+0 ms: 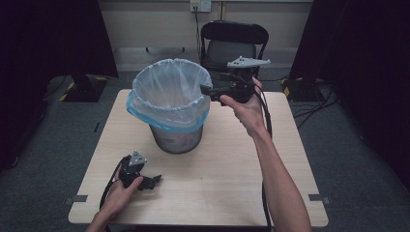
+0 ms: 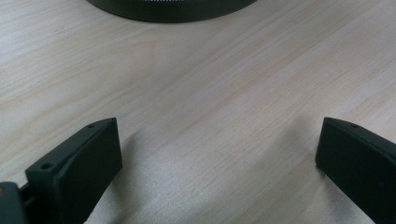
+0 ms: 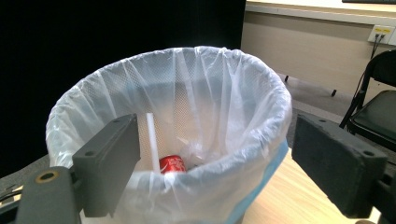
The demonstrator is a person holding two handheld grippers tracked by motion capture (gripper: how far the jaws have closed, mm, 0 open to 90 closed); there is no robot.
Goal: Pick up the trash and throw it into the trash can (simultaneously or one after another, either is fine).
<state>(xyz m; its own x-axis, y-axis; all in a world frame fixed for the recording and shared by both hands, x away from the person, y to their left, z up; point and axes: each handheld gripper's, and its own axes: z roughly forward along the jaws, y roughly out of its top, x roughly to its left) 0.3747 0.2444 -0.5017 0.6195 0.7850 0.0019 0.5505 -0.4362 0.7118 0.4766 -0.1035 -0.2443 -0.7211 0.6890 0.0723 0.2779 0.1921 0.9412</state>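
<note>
We clear the right claw from the bin rim, empty-handed

Nearest to us, the left claw [image 1: 155, 181] rests low on the desk [image 1: 227, 174] at the near left, its jaws spread wide with nothing but bare wood between them. Beyond it stands the mesh bin [image 1: 175, 140], its white liner [image 3: 205, 93] folded over the rim, and down inside we see a red can [image 3: 172, 164] and a white straw [image 3: 152, 140] lying at the bottom. At the bin's far right edge we hold the right claw [image 1: 205, 90], jaws fully apart and gripping nothing, just beside the liner. To finish this well, we judge that we should draw that claw level and away to the right without snagging the thin plastic, keeping the jaws wide so no fold gets pinched or dragged off the rim.
</note>
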